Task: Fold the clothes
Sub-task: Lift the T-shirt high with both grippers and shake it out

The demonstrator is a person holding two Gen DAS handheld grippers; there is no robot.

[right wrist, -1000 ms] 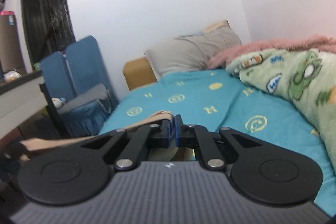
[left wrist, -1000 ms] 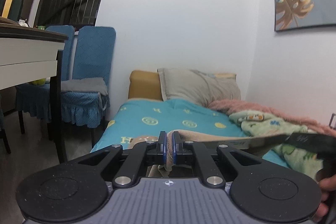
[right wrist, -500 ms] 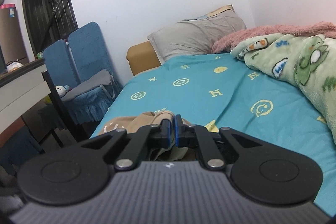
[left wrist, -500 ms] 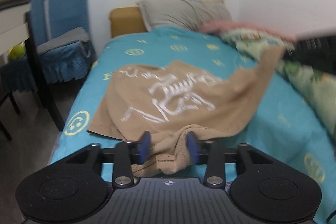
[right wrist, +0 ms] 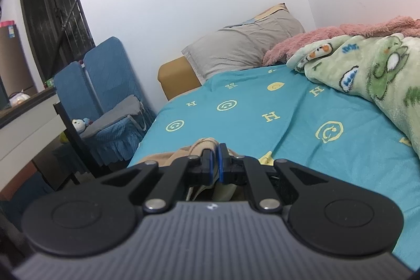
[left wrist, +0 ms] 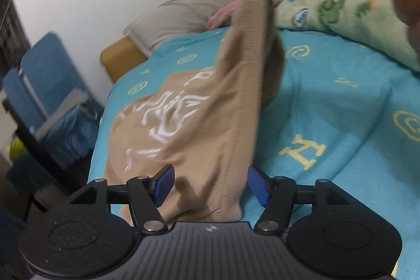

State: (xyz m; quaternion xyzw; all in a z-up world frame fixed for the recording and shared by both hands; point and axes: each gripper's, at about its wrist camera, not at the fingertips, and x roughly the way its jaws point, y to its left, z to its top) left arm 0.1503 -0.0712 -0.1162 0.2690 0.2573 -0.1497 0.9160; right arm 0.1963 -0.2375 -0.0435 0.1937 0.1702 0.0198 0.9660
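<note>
Your left claw (left wrist: 208, 184) is opening, its pads off the shirt (left wrist: 183, 127) whose hem lies loose between them on the bed (left wrist: 328, 109). Your right claw (right wrist: 214, 164) pinches a corner, apparently lifted up ahead. Pull further and the freed hem may drag and bunch. The left claw tilts down; the right is nearly level.

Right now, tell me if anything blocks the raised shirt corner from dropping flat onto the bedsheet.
Nothing visible does. The right tongs pinch the tan shirt corner above bare teal sheet; the green blanket lies off to the side.
</note>
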